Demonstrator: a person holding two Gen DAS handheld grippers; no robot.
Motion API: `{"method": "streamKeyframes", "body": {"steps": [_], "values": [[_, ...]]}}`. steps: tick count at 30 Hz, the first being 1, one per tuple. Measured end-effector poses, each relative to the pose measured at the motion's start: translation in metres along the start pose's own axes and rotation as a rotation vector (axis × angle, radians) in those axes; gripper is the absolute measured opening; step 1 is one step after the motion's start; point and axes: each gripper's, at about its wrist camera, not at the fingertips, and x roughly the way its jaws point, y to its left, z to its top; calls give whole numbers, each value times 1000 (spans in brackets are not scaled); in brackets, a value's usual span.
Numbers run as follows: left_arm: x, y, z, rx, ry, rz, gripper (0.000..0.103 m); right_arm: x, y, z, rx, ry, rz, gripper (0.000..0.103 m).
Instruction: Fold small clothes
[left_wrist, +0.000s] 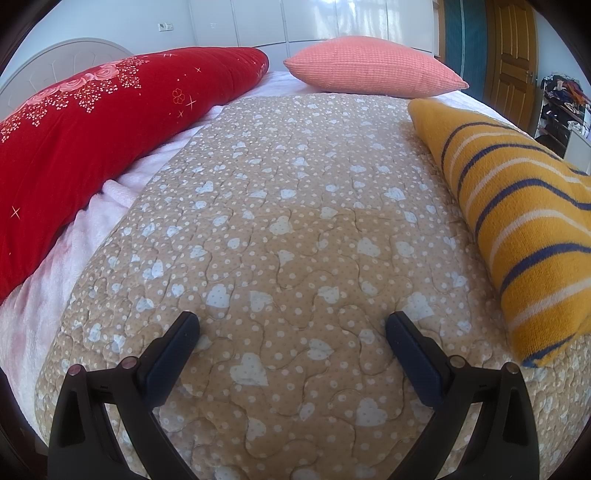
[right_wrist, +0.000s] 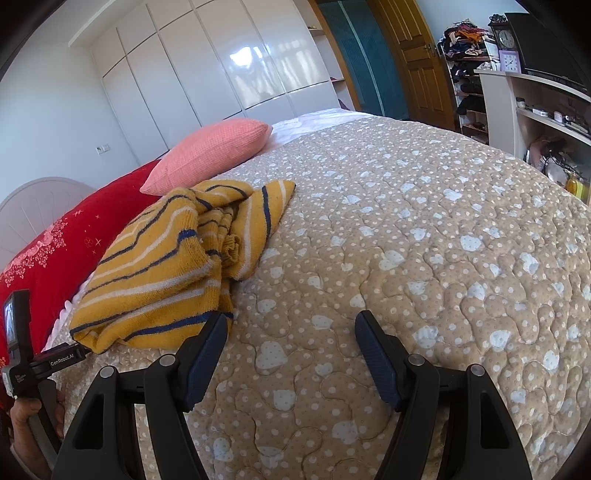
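A small yellow knit sweater (right_wrist: 173, 266) with navy and white stripes lies bunched on the beige heart-print quilt (right_wrist: 406, 240). In the left wrist view the sweater (left_wrist: 517, 229) lies at the right. My left gripper (left_wrist: 291, 325) is open and empty above the quilt, left of the sweater. My right gripper (right_wrist: 291, 325) is open and empty, its left finger (right_wrist: 207, 350) close by the sweater's near hem. The left gripper's body (right_wrist: 22, 354) shows at the far left of the right wrist view.
A red floral pillow (left_wrist: 92, 140) and a pink cushion (left_wrist: 369, 66) lie at the head of the bed, near a white headboard (left_wrist: 55, 62). White wardrobes (right_wrist: 221, 74), a wooden door (right_wrist: 417, 55) and cluttered shelves (right_wrist: 535, 110) stand beyond the bed.
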Motion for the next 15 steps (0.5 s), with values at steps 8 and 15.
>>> {"method": "streamKeyframes", "body": {"steps": [8, 15], "values": [[0, 0, 0, 0, -1, 0, 101, 1, 4, -1, -12, 0, -15, 75], [-12, -1, -2, 13, -68, 43, 101, 1, 5, -1, -11, 0, -4, 78]]}}
